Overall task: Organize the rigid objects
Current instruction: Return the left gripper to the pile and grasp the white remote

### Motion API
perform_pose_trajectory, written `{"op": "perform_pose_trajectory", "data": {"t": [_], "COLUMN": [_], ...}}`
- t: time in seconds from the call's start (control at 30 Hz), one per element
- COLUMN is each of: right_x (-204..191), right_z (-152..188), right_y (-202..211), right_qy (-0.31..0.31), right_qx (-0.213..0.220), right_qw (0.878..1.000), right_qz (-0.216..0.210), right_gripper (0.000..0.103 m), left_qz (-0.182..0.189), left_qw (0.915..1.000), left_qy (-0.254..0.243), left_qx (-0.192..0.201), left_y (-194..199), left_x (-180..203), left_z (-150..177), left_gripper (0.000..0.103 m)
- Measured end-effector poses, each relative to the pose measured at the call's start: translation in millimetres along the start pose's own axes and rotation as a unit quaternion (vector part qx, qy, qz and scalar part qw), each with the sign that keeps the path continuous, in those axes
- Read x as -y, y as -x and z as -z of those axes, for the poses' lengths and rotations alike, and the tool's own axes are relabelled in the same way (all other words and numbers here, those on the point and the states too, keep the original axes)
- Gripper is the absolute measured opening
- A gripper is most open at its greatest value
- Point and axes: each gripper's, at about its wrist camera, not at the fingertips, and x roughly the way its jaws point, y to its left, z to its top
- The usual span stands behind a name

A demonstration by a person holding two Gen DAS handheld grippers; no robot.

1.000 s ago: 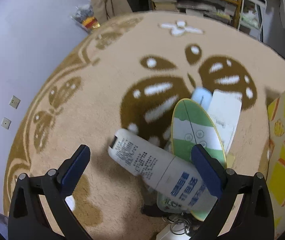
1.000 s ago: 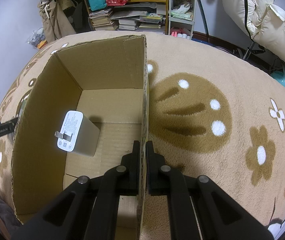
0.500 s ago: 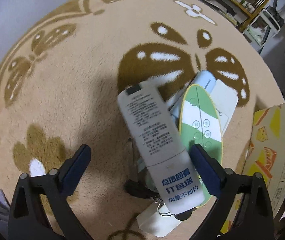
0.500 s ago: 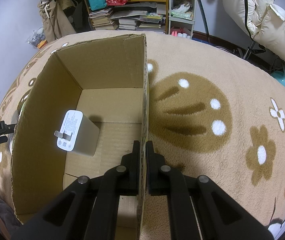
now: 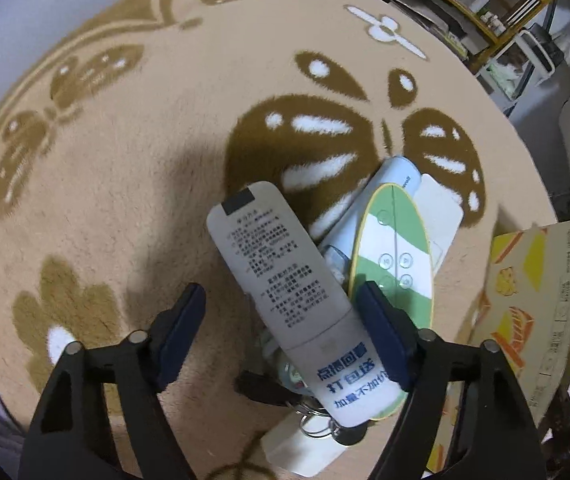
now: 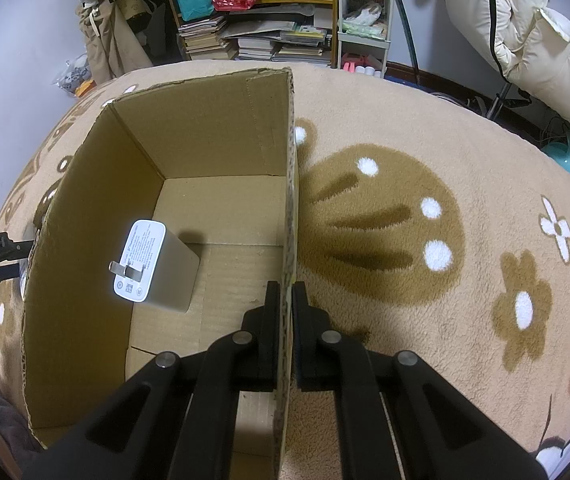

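The left gripper (image 5: 281,312) stands wide open, straddling a grey remote control (image 5: 285,292) that lies atop a small pile on the rug (image 5: 125,168); its right pad is touching or nearly touching the remote's edge, its left pad well clear. A green-striped oval board (image 5: 395,264) lies just right of the remote. The right gripper (image 6: 283,312) is clamped on the cardboard box (image 6: 289,184) wall (a white charger (image 6: 153,266) already sits inside). Recommended: centre the remote between the pads before closing, so the grasp does not catch the board.
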Motion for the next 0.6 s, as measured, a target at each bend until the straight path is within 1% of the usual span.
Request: {"op": "perform_pose_trajectory", "data": {"t": [0.07,0.13,0.2,0.23,0.27,0.33,0.37,0.4,0.5,0.53,0.6], "right_x": [0.4,-0.2,-0.1,-0.1,0.0,0.0,-0.1,-0.1,-0.2,-0.2,-0.4], "right_z": [0.1,0.9,0.9,0.9,0.8,0.8,0.7,0.8,1.4,1.4,1.0], "right_y": [-0.3,-0.3,-0.3,-0.3,-0.3,-0.3,-0.3,-0.3,-0.6,-0.6,-0.6], "right_qy": [0.000,0.000,0.001,0.001,0.001,0.000,0.000,0.001,0.001,0.001,0.000], "right_qx": [0.000,0.000,0.000,0.000,0.000,0.000,0.000,0.000,0.000,0.000,0.000], "right_qw": [1.000,1.000,1.000,1.000,1.000,1.000,1.000,1.000,1.000,1.000,1.000], "right_qz": [0.000,-0.001,0.000,0.000,0.000,-0.001,0.000,0.000,-0.001,-0.001,-0.001], "right_gripper": [0.007,0.007,0.007,0.007,0.007,0.007,0.007,0.007,0.007,0.007,0.007], "left_qz": [0.010,0.008,0.011,0.016,0.020,0.015,0.018,0.016,-0.012,-0.024,-0.047], "left_qw": [0.9998,0.9996,0.9993,0.9992,0.9993,0.9998,0.9997,0.9997,0.9984,0.9973,0.9949], "left_qy": [-0.014,-0.027,-0.031,-0.029,-0.024,-0.014,-0.012,-0.015,-0.052,-0.065,-0.083], "left_qx": [0.003,0.011,0.019,0.021,0.018,-0.002,-0.010,-0.008,0.019,0.024,0.035], "left_y": [1.7,2.5,1.4,-0.5,-3.1,-13.7,-17.9,-20.1,-14.8,-13.1,-11.4], "left_x": [4.6,11.5,16.0,15.7,15.6,13.0,12.9,13.4,25.1,29.2,36.5], "left_z": [-0.6,-0.3,-2.3,-3.8,-6.2,-8.3,-7.8,-6.7,-1.9,0.1,4.1], "left_gripper": [0.062,0.058,0.057,0.058,0.059,0.058,0.056,0.054,0.044,0.042,0.042]}}
